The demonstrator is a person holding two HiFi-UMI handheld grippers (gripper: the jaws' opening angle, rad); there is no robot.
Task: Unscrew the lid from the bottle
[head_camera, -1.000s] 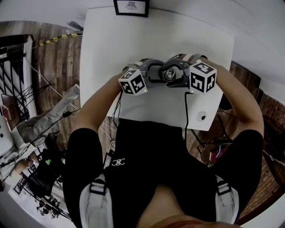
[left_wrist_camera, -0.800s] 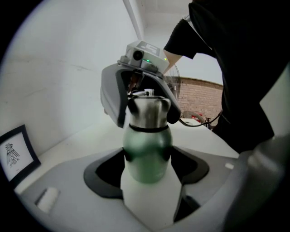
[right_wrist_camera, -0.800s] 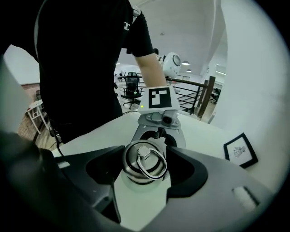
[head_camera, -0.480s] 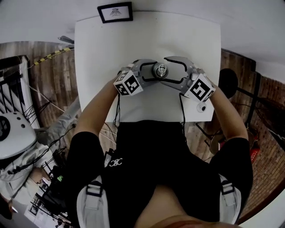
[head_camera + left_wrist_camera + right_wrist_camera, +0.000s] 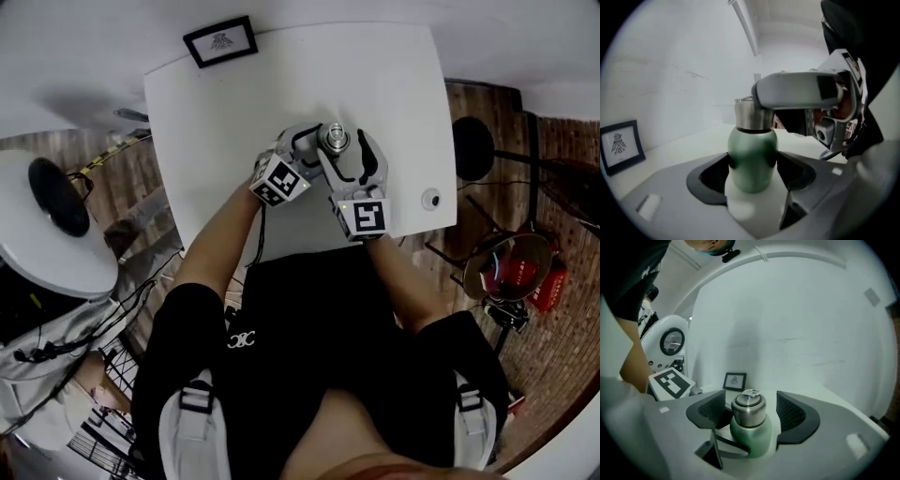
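A green bottle (image 5: 752, 157) with a steel lid (image 5: 748, 409) stands upright on the white table (image 5: 234, 112). My left gripper (image 5: 752, 164) is shut on the bottle's green body, one pad pressing on each side. In the head view the left gripper (image 5: 322, 142) reaches the bottle (image 5: 334, 139) from the left. My right gripper (image 5: 750, 411) is open. Its jaws stand wide on either side of the lid, with a gap on both sides. From above, the right gripper (image 5: 343, 152) comes in from the near side.
A small framed picture (image 5: 220, 41) stands at the table's far left edge. A small round object (image 5: 430, 199) lies near the table's right edge. A white round device (image 5: 670, 341) stands off the table to the left. A black stand (image 5: 473, 148) is on the floor to the right.
My right gripper has swung from the bottle's right side round to its near side, and its jaws have spread off the lid. The left gripper keeps its hold on the bottle.
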